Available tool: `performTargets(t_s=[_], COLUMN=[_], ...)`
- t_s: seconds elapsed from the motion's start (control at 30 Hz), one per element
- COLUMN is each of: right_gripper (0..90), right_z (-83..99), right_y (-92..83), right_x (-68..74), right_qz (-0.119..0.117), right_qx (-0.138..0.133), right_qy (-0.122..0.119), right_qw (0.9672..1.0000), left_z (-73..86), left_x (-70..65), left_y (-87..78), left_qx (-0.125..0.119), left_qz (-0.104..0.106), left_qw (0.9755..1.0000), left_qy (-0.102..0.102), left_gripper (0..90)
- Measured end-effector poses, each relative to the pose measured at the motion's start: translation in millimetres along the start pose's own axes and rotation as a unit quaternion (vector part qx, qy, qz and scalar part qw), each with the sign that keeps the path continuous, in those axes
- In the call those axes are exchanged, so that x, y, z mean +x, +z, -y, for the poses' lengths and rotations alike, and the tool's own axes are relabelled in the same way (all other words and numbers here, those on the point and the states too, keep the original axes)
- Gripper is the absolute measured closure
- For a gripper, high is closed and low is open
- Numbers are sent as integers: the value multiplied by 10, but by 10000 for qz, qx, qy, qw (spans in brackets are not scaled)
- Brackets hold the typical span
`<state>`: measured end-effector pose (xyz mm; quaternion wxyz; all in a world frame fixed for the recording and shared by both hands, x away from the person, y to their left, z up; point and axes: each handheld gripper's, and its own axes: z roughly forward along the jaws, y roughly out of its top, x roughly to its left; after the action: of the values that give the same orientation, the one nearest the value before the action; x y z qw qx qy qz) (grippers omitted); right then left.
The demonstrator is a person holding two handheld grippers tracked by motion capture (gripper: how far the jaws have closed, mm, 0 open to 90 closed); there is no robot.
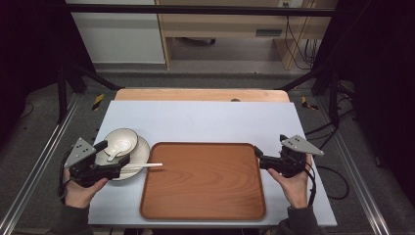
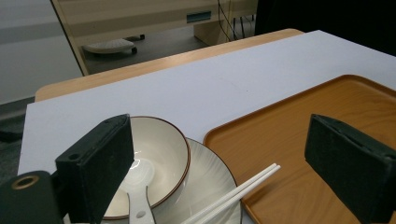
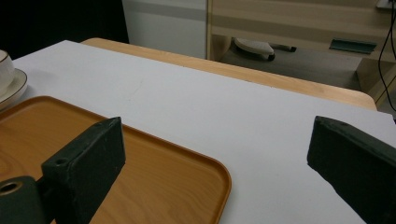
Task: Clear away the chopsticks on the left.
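A brown wooden tray (image 1: 205, 183) lies in the middle of the white table cover. To its left a white bowl (image 1: 122, 140) with a dark rim sits on a white plate (image 1: 139, 155), with a white spoon (image 1: 113, 154) in the bowl. White chopsticks (image 1: 147, 165) rest across the plate's edge and the tray's rim. My left gripper (image 1: 116, 155) is open over the plate's near side, its jaws either side of the bowl (image 2: 159, 156) and chopsticks (image 2: 236, 195). My right gripper (image 1: 258, 157) stands open at the tray's right rim (image 3: 205, 161), holding nothing.
The white cover (image 1: 205, 120) lies on a wooden table whose far edge (image 1: 200, 94) shows beyond it. Metal frame posts (image 1: 62, 88) stand at both sides. Cables (image 1: 337, 178) trail on the floor to the right.
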<state>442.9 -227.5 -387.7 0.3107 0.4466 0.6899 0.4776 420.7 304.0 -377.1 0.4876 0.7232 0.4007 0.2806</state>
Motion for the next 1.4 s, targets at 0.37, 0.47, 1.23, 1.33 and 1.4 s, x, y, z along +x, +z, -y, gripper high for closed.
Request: performTargets(t_s=[0.37,0.47,1.23,1.33,1.4], right_gripper=[50,49,51,52,53], right_z=[9,14,20,23,25], right_y=[9,20,36,48,57], right_x=[10,28,70,78,87], right_qz=[-33,-51,-82,-112,-113], right_qx=[57,83,178,202,205], right_qy=[43,25,3,-23,-11], right_qw=[10000,9999,9998,9997,9997], left_z=[86,146,558,598,615], left_x=[101,125,322,334,336], left_y=[-120,-157,-124,-56,-10], left_qx=[152,297,1433,1545,1602], left_qz=[318,449,507,475,438], left_qw=[9990,9976,9835,9816,9803], left_qy=[263,441,976,1017,1073], left_gripper=[82,82,218,247,279])
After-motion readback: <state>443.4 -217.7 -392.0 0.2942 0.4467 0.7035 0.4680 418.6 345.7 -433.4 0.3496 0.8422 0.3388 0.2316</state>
